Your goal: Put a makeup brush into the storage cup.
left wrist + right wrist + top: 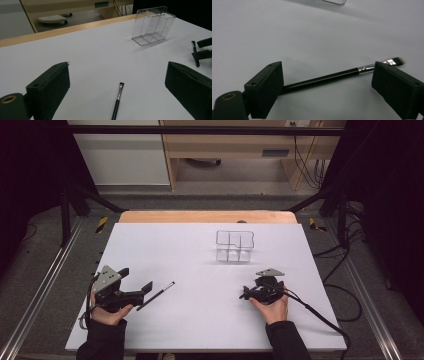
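Observation:
Two thin black makeup brushes lie on the white table cover (200,265). One brush (156,295) (117,102) rests flat just ahead of my left gripper (136,279) (117,67), whose jaws stand wide open on either side of it without touching. The other brush (324,78) (195,53), with a silver ferrule and a dark tuft, lies crosswise under my right gripper (246,292) (327,65). Its ends pass behind both pads (267,87), and the jaws are open and low over the table. A clear acrylic organizer (234,246) (152,25) with upright compartments stands empty at the far middle.
The wooden table edge (207,216) runs along the far side. Metal frame rails (40,285) flank the table. A cable (320,317) trails from the right gripper off to the right. Pale furniture (225,145) stands beyond the table.

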{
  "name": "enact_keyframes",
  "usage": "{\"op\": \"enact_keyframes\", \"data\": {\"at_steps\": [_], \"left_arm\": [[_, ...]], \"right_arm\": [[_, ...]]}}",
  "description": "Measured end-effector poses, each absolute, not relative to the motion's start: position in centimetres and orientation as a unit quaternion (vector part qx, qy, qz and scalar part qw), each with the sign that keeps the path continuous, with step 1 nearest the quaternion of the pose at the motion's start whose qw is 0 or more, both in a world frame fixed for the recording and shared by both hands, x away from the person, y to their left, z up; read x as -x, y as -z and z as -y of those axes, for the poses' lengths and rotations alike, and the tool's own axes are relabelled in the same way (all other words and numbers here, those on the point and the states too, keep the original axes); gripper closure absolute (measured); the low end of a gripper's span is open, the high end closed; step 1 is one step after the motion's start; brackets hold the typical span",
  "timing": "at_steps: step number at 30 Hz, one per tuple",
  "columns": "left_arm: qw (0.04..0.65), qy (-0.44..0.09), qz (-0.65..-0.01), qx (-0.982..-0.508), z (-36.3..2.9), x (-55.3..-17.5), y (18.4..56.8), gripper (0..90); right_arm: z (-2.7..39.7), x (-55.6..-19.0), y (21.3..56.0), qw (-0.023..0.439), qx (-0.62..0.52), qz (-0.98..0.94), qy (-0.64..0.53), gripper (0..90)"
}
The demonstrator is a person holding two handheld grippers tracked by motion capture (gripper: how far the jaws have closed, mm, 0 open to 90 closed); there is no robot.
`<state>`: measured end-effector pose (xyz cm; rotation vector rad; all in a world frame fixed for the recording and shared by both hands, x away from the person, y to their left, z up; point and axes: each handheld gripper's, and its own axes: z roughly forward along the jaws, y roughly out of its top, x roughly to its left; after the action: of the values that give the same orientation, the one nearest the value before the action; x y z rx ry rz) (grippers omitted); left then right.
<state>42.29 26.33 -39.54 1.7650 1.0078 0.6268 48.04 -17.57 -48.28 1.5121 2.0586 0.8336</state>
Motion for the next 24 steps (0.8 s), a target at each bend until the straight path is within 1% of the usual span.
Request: {"op": "enact_keyframes", "data": {"at_steps": [3,5,10,13,17,21,22,24], "left_arm": [[0.486,-0.259,-0.414,-0.725,-26.44,-42.27,39.5,5.1],[0.487,-0.259,-0.415,-0.724,-26.49,-42.23,39.44,5.2],[0.487,-0.261,-0.412,-0.725,-26.42,-42.17,39.38,5.4],[0.485,-0.26,-0.411,-0.727,-26.32,-42.18,39.42,5.4],[0.486,-0.26,-0.408,-0.728,-26.21,-42.14,39.35,5.5],[0.485,-0.258,-0.408,-0.729,-26.14,-42.13,39.41,5.7],[0.485,-0.258,-0.408,-0.729,-26.14,-42.13,39.41,5.6],[0.484,-0.258,-0.407,-0.73,-26.12,-42.16,39.47,5.7]], "right_arm": [[17.78,-48.06,48.41,0.221,-0.551,-0.746,-0.302,15.3],[17.95,-47.96,48.4,0.224,-0.55,-0.745,-0.303,18.6],[18.0,-47.83,48.36,0.226,-0.547,-0.747,-0.303,21.8],[18.04,-47.7,48.22,0.222,-0.545,-0.75,-0.304,28.1],[18.14,-47.56,48.0,0.217,-0.538,-0.755,-0.305,39.1],[18.15,-47.42,47.92,0.216,-0.531,-0.76,-0.307,46.7],[18.15,-47.42,47.92,0.216,-0.531,-0.76,-0.307,46.7],[18.18,-47.3,47.82,0.213,-0.527,-0.763,-0.308,53.9]]}}
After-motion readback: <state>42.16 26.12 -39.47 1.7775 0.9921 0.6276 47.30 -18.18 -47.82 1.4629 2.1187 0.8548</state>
